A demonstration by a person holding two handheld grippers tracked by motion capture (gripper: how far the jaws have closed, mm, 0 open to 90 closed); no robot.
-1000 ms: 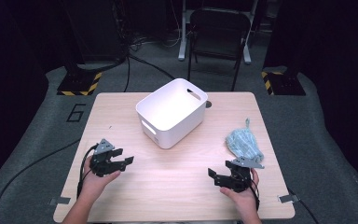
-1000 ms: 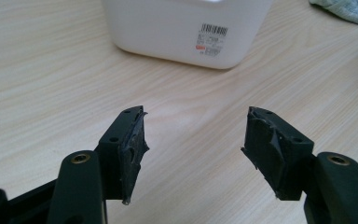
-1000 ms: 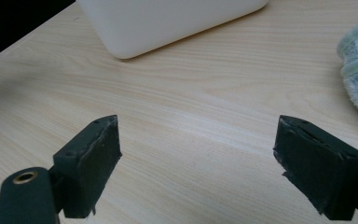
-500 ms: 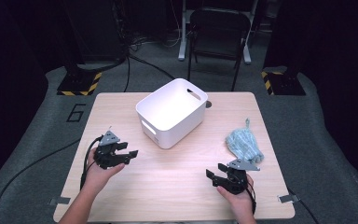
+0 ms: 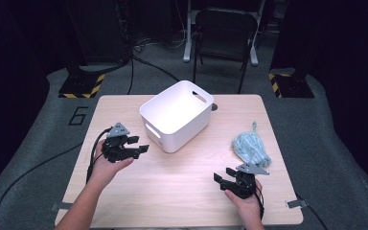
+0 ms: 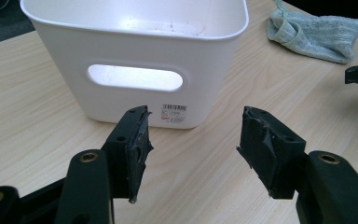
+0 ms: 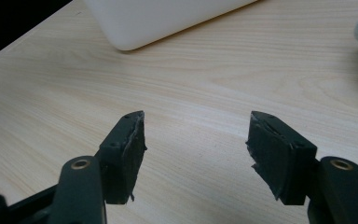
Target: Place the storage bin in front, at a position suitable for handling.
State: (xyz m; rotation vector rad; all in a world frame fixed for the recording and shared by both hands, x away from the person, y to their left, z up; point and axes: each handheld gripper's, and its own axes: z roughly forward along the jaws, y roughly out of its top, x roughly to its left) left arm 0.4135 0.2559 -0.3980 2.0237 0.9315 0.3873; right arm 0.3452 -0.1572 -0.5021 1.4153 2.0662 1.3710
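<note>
"High view showed the white bin [image 5: 187,132] standing around the middle of the tabletop [image 5: 172,191], nearer its far edge, and the blue cloth [image 5: 250,148] bunched close to the right edge. How were the tongs standing?"

"Both wide, with nothing in them. The left gripper [image 5: 141,143] hung above the left part of the tabletop, pointed at the bin's near wall; its jaws had just been closing a little, with only air between them. The right gripper [image 5: 223,176] sat low toward the near right corner, just beside the cloth but not touching it."

"What worried you, then?"

"The left one, mostly. In the left gripper view the handle slot [image 6: 135,77] sat just above and ahead of the jaws. I judged the bin light and empty, so a jaw tip that met the wall rather than the slot or rim could have shoved it toward the far edge, or turned it."

"And the cloth?"

"It was soft and heaped. A shallow pinch might have caught only a fold, so it could have trailed out and dragged, or slipped free. It also lay close enough to the right edge that a sideways nudge could have pushed it off."
</note>
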